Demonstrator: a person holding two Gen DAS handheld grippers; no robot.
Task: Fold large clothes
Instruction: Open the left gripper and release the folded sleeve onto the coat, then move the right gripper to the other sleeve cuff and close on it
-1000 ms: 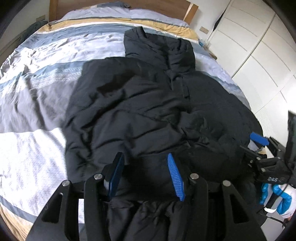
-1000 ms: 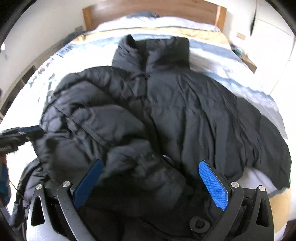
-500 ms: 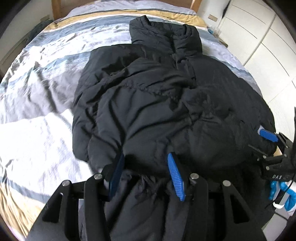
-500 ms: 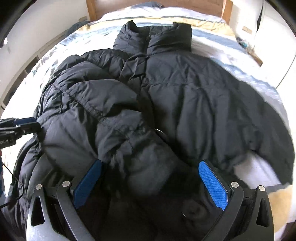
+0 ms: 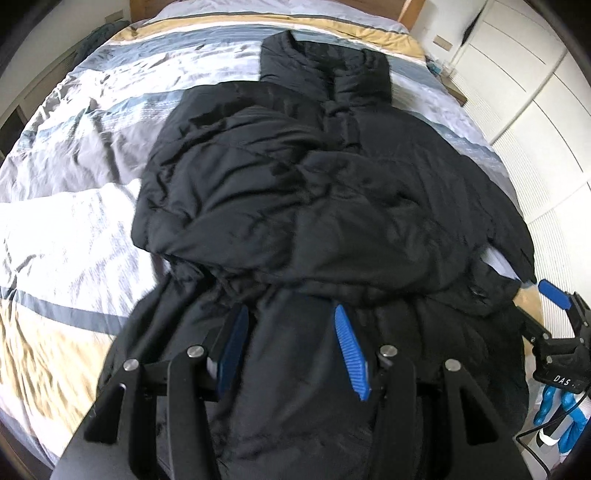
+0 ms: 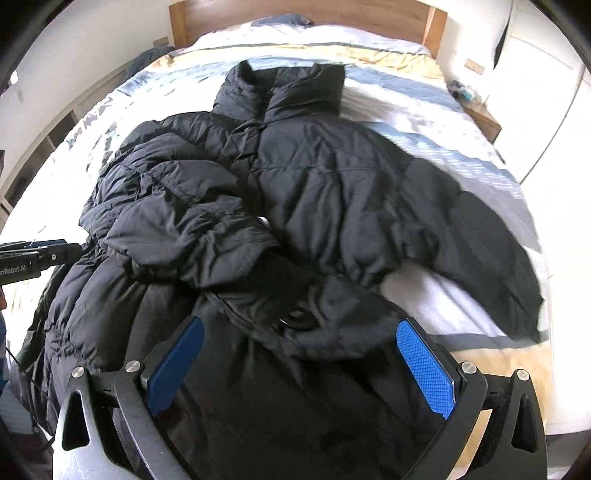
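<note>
The black puffer jacket lies front up on the bed, collar at the far end toward the wooden headboard. Its left sleeve is folded across the chest; its right sleeve extends outward to the right over the duvet. The near hem is bunched and raised toward both cameras.

The left gripper has its jaws about half open, with jacket fabric filling the gap between the blue pads; whether the pads press on it cannot be told. The right gripper has its jaws spread wide, hem fabric lying between the pads without visible contact.

The duvet is striped in white, grey, blue and tan. White wardrobe doors stand to the right.
</note>
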